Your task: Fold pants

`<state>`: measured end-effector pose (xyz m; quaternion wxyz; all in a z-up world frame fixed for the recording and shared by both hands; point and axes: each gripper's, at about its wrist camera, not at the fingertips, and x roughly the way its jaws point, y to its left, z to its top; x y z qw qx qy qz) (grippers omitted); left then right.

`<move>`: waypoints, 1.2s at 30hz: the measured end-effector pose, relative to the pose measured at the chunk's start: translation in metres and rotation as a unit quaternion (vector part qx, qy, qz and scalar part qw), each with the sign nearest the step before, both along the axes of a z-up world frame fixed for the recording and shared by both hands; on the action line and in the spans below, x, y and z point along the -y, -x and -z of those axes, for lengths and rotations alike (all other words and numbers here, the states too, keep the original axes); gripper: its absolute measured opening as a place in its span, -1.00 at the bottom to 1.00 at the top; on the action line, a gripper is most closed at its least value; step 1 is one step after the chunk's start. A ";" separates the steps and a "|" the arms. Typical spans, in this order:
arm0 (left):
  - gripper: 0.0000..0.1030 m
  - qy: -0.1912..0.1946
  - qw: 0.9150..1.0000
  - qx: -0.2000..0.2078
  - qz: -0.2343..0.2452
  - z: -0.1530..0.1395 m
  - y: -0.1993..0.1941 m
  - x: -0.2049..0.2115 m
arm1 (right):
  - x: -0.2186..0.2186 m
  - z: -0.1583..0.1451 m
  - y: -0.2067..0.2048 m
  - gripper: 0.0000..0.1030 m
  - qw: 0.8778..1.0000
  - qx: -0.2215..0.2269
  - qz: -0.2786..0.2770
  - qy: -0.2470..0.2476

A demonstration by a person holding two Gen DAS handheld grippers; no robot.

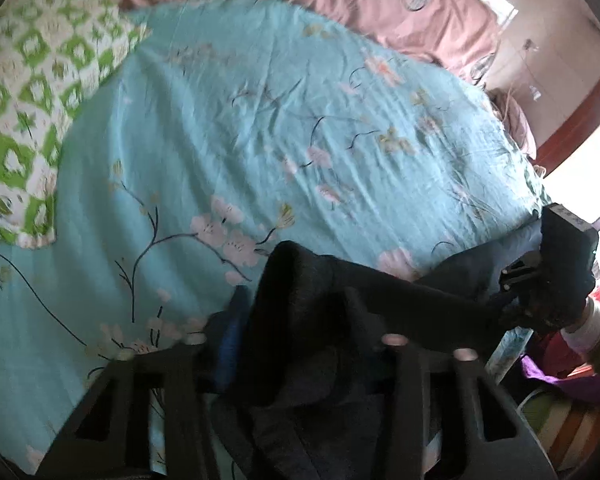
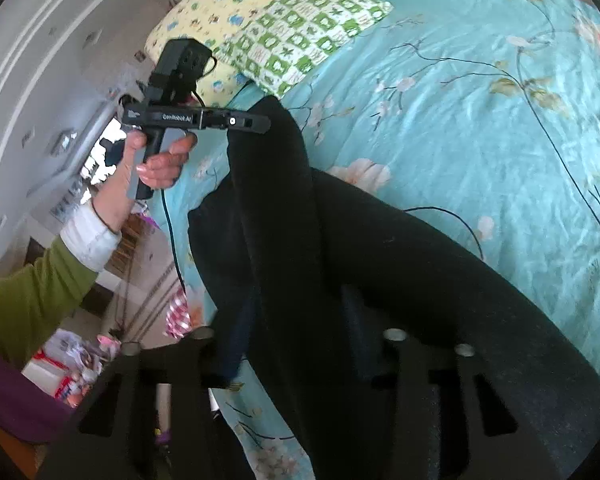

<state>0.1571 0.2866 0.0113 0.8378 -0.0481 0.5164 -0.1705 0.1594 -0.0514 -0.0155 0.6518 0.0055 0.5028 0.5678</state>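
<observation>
We are holding 2 tongs over a bed, 1 in each hand. The left tongs (image 1: 296, 320) are clamping a raised fold of the dark pants (image 1: 300, 292); the cloth is rising between the 2 fingers and draping back toward the camera. The right tongs (image 2: 292, 316) are pinching the same pants (image 2: 340, 260) at another spot, with the dark cloth filling the gap between the fingers and spreading out to their right. From the right tongs we are seeing the left tongs (image 2: 260, 122) ahead and to the left, biting the top of a tall hump of the pants, and the left hand (image 2: 156, 160) is squeezing the grey trigger under them. A white cuff and a green sleeve (image 2: 40, 288) are trailing back from that hand. From the left tongs we are seeing the right tongs (image 1: 508, 300) far off to the right, where the cloth is stretching across to them.

The pants are lying on a turquoise sheet with pink blossoms (image 1: 260, 120), which is spreading ahead of both tongs. A green and white checked pillow (image 1: 24, 100) is sitting ahead and to the left of the left tongs, and a pink blanket (image 1: 380, 0) is lying at the far side.
</observation>
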 end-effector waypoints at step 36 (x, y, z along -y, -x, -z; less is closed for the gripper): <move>-0.81 -0.001 0.958 0.160 -0.237 0.016 0.192 -0.016 | -0.011 -0.015 0.091 -0.83 0.977 0.203 -0.059 0.024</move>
